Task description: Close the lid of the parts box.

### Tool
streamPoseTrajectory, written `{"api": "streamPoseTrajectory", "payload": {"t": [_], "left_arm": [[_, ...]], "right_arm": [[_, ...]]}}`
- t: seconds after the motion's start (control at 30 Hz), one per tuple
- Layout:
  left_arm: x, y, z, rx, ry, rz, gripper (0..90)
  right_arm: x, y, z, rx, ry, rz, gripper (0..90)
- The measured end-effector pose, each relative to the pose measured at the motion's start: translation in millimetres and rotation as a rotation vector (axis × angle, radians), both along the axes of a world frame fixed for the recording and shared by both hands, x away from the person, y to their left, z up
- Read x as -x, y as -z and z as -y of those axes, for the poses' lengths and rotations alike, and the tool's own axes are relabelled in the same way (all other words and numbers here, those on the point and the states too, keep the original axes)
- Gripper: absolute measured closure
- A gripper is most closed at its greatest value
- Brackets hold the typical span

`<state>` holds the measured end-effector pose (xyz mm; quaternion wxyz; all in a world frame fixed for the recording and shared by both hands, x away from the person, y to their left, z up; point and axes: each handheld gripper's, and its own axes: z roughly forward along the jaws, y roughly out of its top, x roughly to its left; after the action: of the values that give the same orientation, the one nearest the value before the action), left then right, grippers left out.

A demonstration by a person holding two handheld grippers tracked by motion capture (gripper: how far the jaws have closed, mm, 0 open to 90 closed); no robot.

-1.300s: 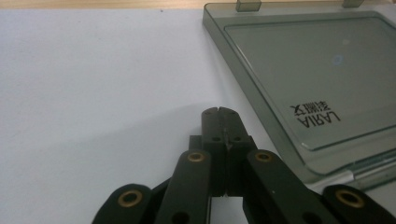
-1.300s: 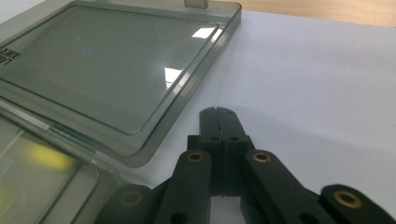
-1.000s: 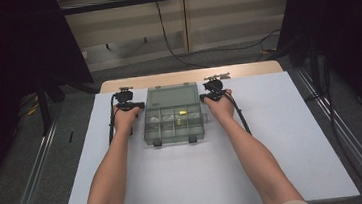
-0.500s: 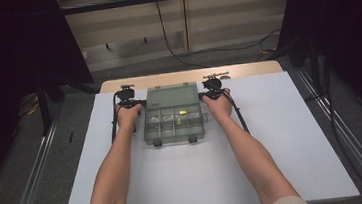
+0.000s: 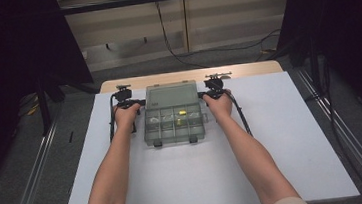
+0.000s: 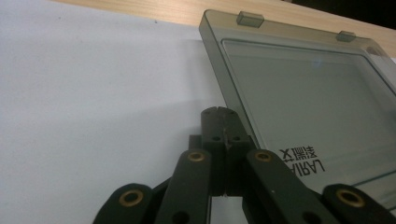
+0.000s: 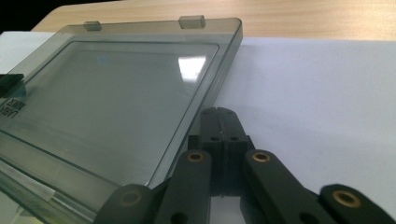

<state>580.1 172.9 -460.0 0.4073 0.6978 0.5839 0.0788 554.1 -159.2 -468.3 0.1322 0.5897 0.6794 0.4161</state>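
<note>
Jaws of left gripper (image 6: 219, 122) pressed together, nothing held between. Jaws of right gripper (image 7: 219, 120) pressed together too, nothing held. Clear box (image 5: 172, 112) is set on white sheet (image 5: 283, 137), between both grippers, lid (image 6: 308, 93) laid open toward far side. Left gripper is seen just beside left edge of lid, right gripper just beside right edge. Both equally near.

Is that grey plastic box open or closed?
Open. The compartment box has its lid folded back flat on the table, latch tabs at its far edge, leaving the compartments uncovered.
</note>
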Motion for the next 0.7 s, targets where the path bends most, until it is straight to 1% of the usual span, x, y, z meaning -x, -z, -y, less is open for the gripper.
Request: {"api": "streamPoseTrajectory", "payload": {"t": [0.07, 0.17, 0.27, 0.33, 0.37, 0.47, 0.53, 0.57, 0.6, 0.63, 0.67, 0.7], "left_arm": [[1.1, -2.0, -2.0, 0.022, -0.004, 0.005, 90.0], [2.9, -5.6, -5.4, 0.039, 0.007, 0.012, 90.0], [6.0, -9.0, -7.3, 0.058, 0.002, 0.017, 90.0], [8.3, -11.0, -9.9, 0.078, 0.006, 0.019, 90.0], [8.9, -11.8, -11.1, 0.080, 0.016, 0.020, 90.0], [12.7, -16.2, -13.2, 0.106, 0.019, 0.033, 90.0], [14.7, -18.5, -14.8, 0.124, 0.023, 0.043, 90.0], [15.6, -19.3, -15.1, 0.146, 0.023, 0.051, 90.0], [16.1, -20.1, -15.7, 0.151, 0.032, 0.065, 90.0], [17.6, -21.3, -15.6, 0.159, 0.037, 0.066, 90.0], [18.4, -21.9, -16.0, 0.158, 0.049, 0.079, 90.0], [19.9, -22.4, -15.6, 0.163, 0.045, 0.079, 90.0]], "right_arm": [[0.7, -1.5, 0.6, -0.020, 0.003, 0.007, 90.0], [1.1, -3.1, 2.5, -0.063, 0.007, 0.006, 90.0], [1.2, -5.3, 3.0, -0.074, -0.005, 0.024, 90.0], [2.1, -6.6, 3.3, -0.088, -0.006, 0.029, 90.0], [2.8, -7.5, 3.8, -0.094, -0.010, 0.032, 90.0], [4.5, -10.1, 5.8, -0.121, -0.017, 0.036, 90.0], [5.7, -12.5, 9.2, -0.161, -0.024, 0.044, 90.0], [6.3, -13.8, 10.7, -0.181, -0.026, 0.048, 90.0], [7.2, -14.9, 12.1, -0.193, -0.027, 0.049, 90.0], [7.9, -15.5, 13.7, -0.198, -0.033, 0.051, 90.0], [8.5, -15.7, 14.9, -0.209, -0.043, 0.050, 90.0], [9.5, -15.8, 16.1, -0.217, -0.049, 0.050, 90.0]]}}
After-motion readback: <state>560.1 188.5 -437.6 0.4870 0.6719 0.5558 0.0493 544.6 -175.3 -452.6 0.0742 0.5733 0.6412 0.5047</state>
